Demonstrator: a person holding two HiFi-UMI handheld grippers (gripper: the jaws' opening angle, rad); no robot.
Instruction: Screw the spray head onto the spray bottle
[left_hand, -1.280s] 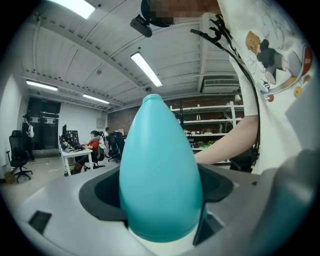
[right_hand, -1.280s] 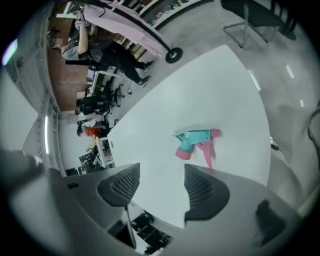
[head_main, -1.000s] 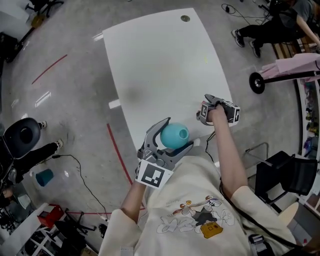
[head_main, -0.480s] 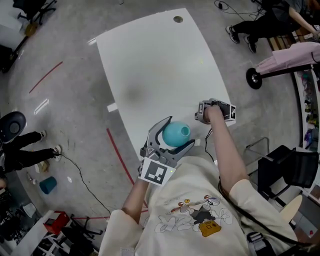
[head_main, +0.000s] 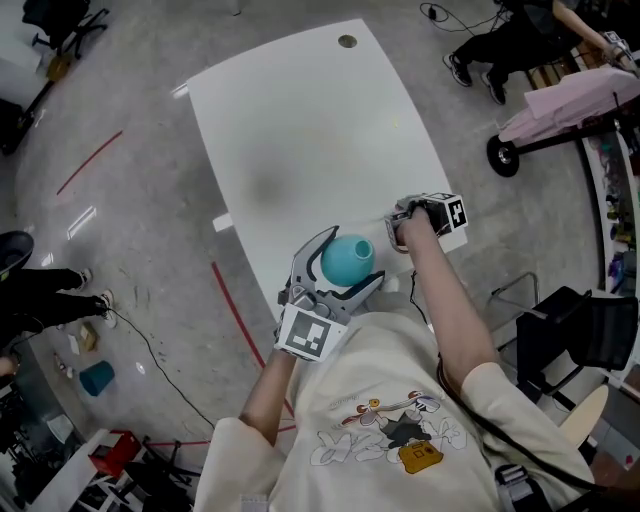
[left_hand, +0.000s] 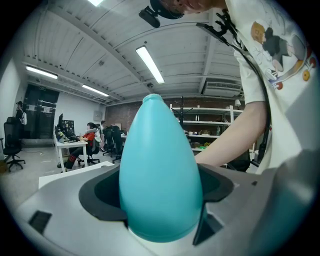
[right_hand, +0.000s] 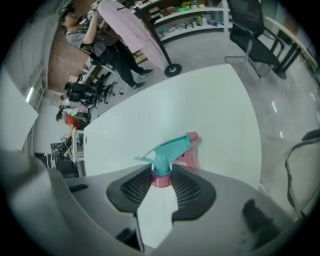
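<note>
While the left tongs (head_main: 350, 258) clamp the teal spray bottle (left_hand: 160, 185) above the worktop's (head_main: 300, 130) near edge, the right tongs (right_hand: 161, 176), jaws just closing, pinch the spray head (right_hand: 167, 149) by its pink collar near the right edge; white surface stretches beyond.

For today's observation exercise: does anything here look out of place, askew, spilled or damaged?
Nothing is spilled or damaged. The only oddity is that the spray head is off the bottle. The right gripper, whose jaws have just been closing, pinches it at the table. The left gripper holds the bottle apart from it.
</note>
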